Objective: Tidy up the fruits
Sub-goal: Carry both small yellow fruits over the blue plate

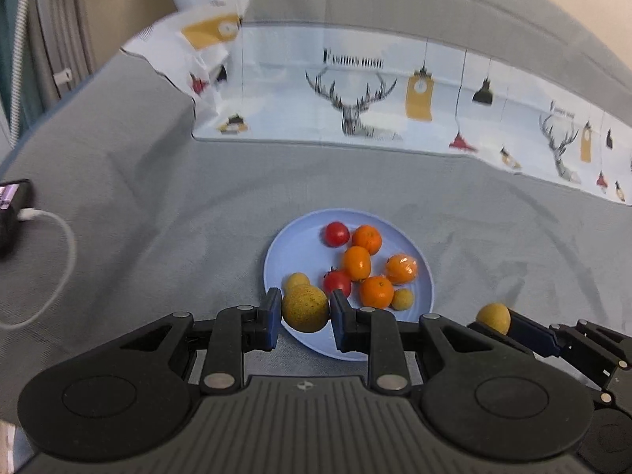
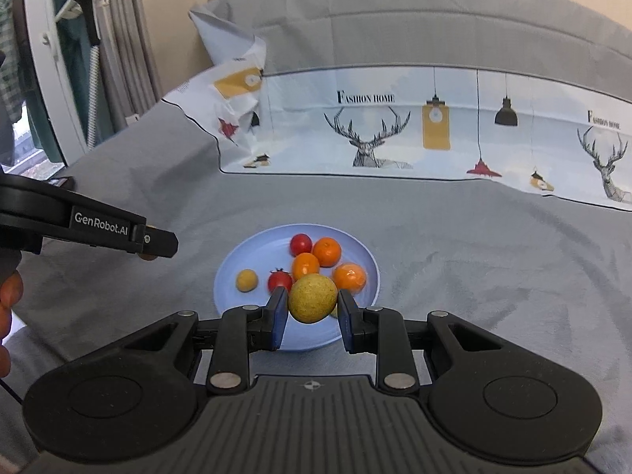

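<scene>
Two yellow-green fruits (image 1: 305, 308) (image 2: 313, 298) are held above a blue plate (image 1: 284, 245) of oranges and tomatoes.

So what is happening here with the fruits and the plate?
A person holds two tongs, each shut on a round yellow-brown fruit. The left tongs grip one fruit over the near rim of the blue plate; the right tongs hold another fruit above it. Tomatoes, oranges and small yellow fruits already lie there.
</scene>
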Tool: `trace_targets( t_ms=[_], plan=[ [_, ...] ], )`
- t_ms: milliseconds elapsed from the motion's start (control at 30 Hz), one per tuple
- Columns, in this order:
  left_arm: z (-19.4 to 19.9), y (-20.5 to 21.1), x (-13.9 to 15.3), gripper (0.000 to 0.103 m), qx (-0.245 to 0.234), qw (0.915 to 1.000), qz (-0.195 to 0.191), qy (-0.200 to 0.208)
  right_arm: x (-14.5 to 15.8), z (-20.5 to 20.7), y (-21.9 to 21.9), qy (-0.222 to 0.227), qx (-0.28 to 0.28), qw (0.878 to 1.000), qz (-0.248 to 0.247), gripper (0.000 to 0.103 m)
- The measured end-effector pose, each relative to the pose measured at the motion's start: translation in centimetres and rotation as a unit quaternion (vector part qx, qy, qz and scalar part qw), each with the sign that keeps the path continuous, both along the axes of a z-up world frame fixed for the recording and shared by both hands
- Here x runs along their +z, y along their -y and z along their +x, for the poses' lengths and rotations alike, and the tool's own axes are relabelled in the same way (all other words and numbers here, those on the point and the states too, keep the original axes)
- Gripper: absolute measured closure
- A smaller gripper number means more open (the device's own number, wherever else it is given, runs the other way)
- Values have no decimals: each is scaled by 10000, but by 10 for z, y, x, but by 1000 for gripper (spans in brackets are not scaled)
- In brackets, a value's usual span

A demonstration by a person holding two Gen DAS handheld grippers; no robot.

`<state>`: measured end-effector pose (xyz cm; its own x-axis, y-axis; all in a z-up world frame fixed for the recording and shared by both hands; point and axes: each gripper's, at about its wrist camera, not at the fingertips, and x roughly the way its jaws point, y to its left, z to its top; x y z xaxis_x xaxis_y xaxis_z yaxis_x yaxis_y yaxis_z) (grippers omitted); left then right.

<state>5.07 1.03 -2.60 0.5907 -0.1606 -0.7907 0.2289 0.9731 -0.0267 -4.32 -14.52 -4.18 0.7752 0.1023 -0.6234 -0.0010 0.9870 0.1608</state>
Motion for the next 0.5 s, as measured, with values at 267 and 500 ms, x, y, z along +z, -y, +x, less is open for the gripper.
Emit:
trace_targets(
  t_ms=[267, 500],
  plan=[
    [45, 19, -37, 74, -79, 9992, 253, -286, -33, 48, 1, -209, 59, 9998, 1, 74],
    [72, 30, -64, 74, -88, 9983, 369, -441, -59, 78, -1, -393, 172, 9991, -28, 74]
  ],
)
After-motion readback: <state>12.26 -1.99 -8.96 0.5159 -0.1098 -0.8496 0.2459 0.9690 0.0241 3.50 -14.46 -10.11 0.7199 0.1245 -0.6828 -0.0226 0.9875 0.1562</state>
